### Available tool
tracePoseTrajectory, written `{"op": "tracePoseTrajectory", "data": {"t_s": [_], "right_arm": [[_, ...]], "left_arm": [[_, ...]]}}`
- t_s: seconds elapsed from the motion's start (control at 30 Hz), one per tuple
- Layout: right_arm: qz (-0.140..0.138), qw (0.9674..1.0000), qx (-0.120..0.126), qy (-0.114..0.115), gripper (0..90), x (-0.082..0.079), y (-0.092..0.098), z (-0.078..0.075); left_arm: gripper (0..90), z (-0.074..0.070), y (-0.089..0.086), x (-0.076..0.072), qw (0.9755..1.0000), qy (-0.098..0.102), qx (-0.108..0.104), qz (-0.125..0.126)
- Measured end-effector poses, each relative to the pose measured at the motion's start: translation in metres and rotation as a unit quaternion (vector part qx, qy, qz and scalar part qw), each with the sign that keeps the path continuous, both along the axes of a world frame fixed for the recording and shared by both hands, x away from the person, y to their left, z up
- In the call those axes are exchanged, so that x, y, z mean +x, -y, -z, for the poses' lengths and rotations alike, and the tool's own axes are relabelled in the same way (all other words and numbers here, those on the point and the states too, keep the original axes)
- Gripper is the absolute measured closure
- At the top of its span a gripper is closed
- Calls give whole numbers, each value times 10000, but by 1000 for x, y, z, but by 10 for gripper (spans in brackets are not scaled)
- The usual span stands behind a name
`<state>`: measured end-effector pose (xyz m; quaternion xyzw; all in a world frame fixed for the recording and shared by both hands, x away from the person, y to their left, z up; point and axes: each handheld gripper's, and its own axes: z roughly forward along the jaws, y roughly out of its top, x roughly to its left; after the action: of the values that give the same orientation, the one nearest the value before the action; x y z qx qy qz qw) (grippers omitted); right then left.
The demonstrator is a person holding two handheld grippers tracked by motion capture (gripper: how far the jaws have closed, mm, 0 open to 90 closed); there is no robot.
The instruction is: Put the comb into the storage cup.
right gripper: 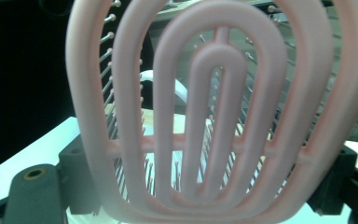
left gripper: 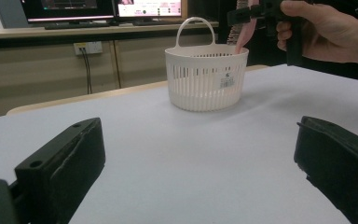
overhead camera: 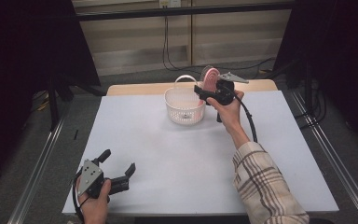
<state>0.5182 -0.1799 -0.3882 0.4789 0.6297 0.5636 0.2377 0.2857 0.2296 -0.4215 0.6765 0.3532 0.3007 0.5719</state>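
Observation:
A pink vented hairbrush [overhead camera: 209,77] stands upright in the air over the right rim of a white slotted basket [overhead camera: 184,114] at the table's far middle. My right gripper [overhead camera: 204,94] is shut on the brush's lower part. In the right gripper view the brush head [right gripper: 219,116] stands between the jaws of the right gripper [right gripper: 209,186], with the basket's handle [right gripper: 168,88] seen through its slots. My left gripper [overhead camera: 119,161] rests open and empty near the front left corner. The left gripper view looks past the left gripper [left gripper: 200,158] to the basket [left gripper: 200,84] and the brush [left gripper: 244,32].
The table is covered by a pale sheet [overhead camera: 168,154]; a strip of wood [overhead camera: 135,88] shows along its far edge. Black stands and cables [overhead camera: 168,51] are beyond the table. Metal rails [overhead camera: 37,168] run along both sides. A plaid sleeve [overhead camera: 265,182] crosses the right front.

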Motion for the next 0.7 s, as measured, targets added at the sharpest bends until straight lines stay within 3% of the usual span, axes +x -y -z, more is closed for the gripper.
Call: {"op": "tracePoseTrajectory", "data": {"t_s": [0.43,0.7], "right_arm": [[-156,9999,-30,15,182,-9,4,2],[-291,9994,-178,-27,191,-12,3,7]], "left_arm": [[20,0,0,0,10000,-7,19,10],[20,0,1,0,10000,-6,5,11]]}}
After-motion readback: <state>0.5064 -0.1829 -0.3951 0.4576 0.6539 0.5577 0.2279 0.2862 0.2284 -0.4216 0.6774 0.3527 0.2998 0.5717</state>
